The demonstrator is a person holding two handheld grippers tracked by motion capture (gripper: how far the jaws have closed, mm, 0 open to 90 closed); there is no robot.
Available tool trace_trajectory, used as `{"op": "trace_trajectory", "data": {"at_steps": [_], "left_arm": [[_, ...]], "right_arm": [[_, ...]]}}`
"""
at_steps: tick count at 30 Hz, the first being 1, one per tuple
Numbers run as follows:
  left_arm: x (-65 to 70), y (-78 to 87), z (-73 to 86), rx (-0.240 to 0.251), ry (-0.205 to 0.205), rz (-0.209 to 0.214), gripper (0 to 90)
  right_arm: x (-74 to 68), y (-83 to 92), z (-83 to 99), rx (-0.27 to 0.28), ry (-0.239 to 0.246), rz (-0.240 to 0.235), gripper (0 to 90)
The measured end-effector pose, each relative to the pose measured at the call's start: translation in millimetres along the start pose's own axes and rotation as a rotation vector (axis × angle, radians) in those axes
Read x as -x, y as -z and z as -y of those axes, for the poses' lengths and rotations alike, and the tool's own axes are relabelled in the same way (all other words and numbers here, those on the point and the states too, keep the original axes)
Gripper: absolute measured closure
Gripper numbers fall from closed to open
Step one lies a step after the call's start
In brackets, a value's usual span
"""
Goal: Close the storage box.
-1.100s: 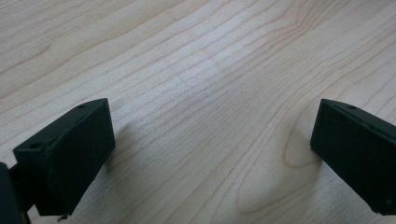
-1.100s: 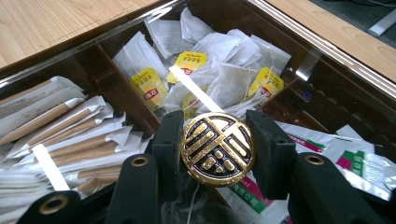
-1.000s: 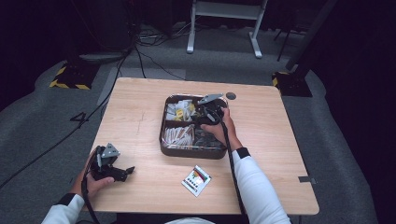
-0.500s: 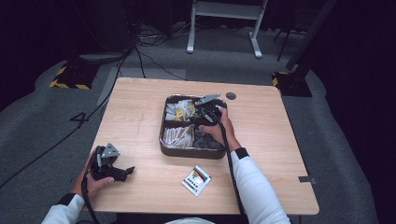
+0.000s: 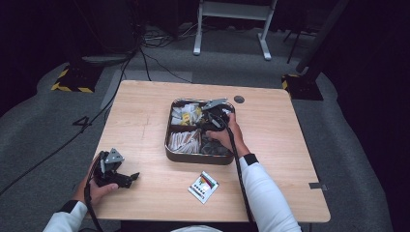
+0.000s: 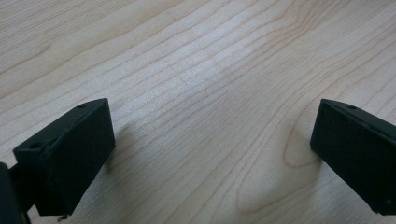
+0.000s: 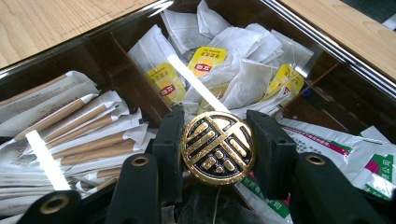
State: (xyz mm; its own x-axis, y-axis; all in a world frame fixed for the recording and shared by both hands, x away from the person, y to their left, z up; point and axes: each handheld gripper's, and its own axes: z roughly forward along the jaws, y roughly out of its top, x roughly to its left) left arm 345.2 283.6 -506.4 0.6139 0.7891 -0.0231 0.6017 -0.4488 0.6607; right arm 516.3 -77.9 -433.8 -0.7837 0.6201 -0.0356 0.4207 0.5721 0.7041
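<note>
Knob: a round black-and-gold knob point(image 7: 218, 147) with a raised emblem stands at the middle of the tray, where the dividers meet, facing the right gripper view.
Right tongs: the right tongs point(image 7: 218, 154) pinch the knob, one black pad against each side of it; in the high view they point(image 5: 211, 117) sit over the tray under the person's right hand point(image 5: 226, 135).
Tray: a dark tray point(image 5: 168, 145) with compartments lies near the middle of the counter point(image 5: 145, 116).
Tea bags: white tea bags with yellow tags point(image 7: 205, 63) fill the compartment beyond the knob.
Stick packets: long paper-wrapped sticks point(image 7: 79, 135) lie piled in the compartment to the left of the knob in the right gripper view.
Sachets: white sachets with green and pink print point(image 7: 327, 140) lie to its right there.
Left tongs: the left tongs point(image 6: 212, 154) are spread wide over bare wood, nothing between them; in the high view they point(image 5: 128, 178) rest at the near left of the counter, well apart from the tray.
Card: a small printed card point(image 5: 203, 186) lies on the counter just in front of the tray.
</note>
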Motion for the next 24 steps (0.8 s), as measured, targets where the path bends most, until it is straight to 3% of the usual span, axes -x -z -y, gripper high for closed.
{"op": "trace_trajectory", "data": {"at_steps": [12, 24], "left_arm": [[0.0, 0.0, 0.0, 0.000, 0.000, 0.000, 0.1], [0.0, 0.0, 0.0, 0.000, 0.000, 0.000, 0.1]], "right_arm": [[1.5, -0.4, 2.3, 0.019, -0.011, -0.012, 58.8], [1.9, -0.4, 2.3, 0.031, -0.015, -0.019, 46.8]]}}
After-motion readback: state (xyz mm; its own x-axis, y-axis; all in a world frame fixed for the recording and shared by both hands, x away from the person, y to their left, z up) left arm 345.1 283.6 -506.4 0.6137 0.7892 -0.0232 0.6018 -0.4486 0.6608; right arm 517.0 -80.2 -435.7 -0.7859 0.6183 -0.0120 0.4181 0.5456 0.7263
